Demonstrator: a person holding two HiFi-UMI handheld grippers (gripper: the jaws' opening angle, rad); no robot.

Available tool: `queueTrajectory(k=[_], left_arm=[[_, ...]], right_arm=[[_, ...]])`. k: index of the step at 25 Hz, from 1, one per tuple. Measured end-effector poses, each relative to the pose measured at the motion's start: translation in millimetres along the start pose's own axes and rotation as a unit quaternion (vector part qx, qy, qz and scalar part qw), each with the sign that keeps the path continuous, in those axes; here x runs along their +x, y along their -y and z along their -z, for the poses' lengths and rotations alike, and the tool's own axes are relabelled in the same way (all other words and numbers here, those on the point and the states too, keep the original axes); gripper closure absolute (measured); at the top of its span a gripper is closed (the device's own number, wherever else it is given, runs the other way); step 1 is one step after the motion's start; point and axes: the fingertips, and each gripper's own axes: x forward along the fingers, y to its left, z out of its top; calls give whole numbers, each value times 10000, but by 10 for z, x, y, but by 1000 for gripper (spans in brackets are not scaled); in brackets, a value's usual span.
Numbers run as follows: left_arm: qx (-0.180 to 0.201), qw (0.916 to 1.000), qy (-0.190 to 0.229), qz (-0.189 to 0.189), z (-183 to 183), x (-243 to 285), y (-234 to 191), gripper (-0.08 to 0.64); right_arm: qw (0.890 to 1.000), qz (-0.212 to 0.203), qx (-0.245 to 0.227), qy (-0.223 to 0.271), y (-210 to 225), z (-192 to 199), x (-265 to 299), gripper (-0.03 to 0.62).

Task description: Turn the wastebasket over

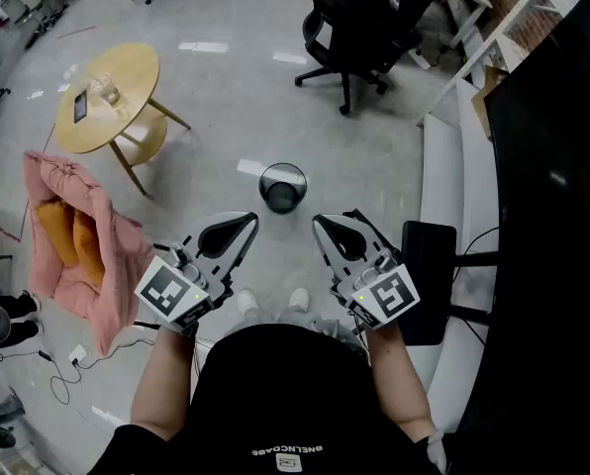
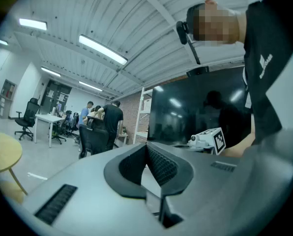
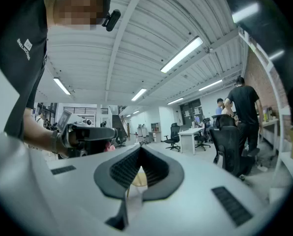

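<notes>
The wastebasket stands upright on the grey office floor, mouth up, so its long axis is vertical. It lies on the far side of both claws, centred between them and well apart from each. The left claw and right claw are pressed together, empty and level. Neither is clearly nearer, so you will likely need to reach forward and down.

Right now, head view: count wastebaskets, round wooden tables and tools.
wastebasket: 1
round wooden table: 1
tools: 2 (left tool, right tool, both shut and empty)
Total: 4
</notes>
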Motion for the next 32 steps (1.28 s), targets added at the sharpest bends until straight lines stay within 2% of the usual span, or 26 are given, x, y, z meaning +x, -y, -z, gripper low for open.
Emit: queueTrajectory(k=[3, 7, 11, 13, 17, 24, 28, 32], left_arm=[[18, 9999, -104, 13, 23, -108, 49, 548], [-238, 9997, 2, -4, 13, -321, -40, 548], [-274, 9996, -15, -20, 95, -446, -148, 548], [-299, 9995, -42, -16, 114, -618, -251, 548], [-400, 9991, -141, -64, 183, -880, -484, 548], [-503, 9972, -502, -243, 392, -868, -885, 548], [-528, 9956, -677, -371, 453, -638, -1221, 547], [-642, 9934, -687, -652, 470, -260, -1605, 547]], right_arm=[[10000, -11, -45, -17, -113, -10, 11, 584], [9999, 16, -62, -78, -241, 1, 102, 584], [9999, 68, 57, -95, -248, 66, 180, 584], [9997, 134, 170, -112, -322, 79, 289, 583], [9981, 434, 6, -434, -345, 187, 475, 581], [9954, 712, 204, -606, 12, 392, 738, 581], [9935, 786, 417, -717, 454, 473, 980, 581], [9931, 612, 589, -809, 1009, 584, 1280, 580]])
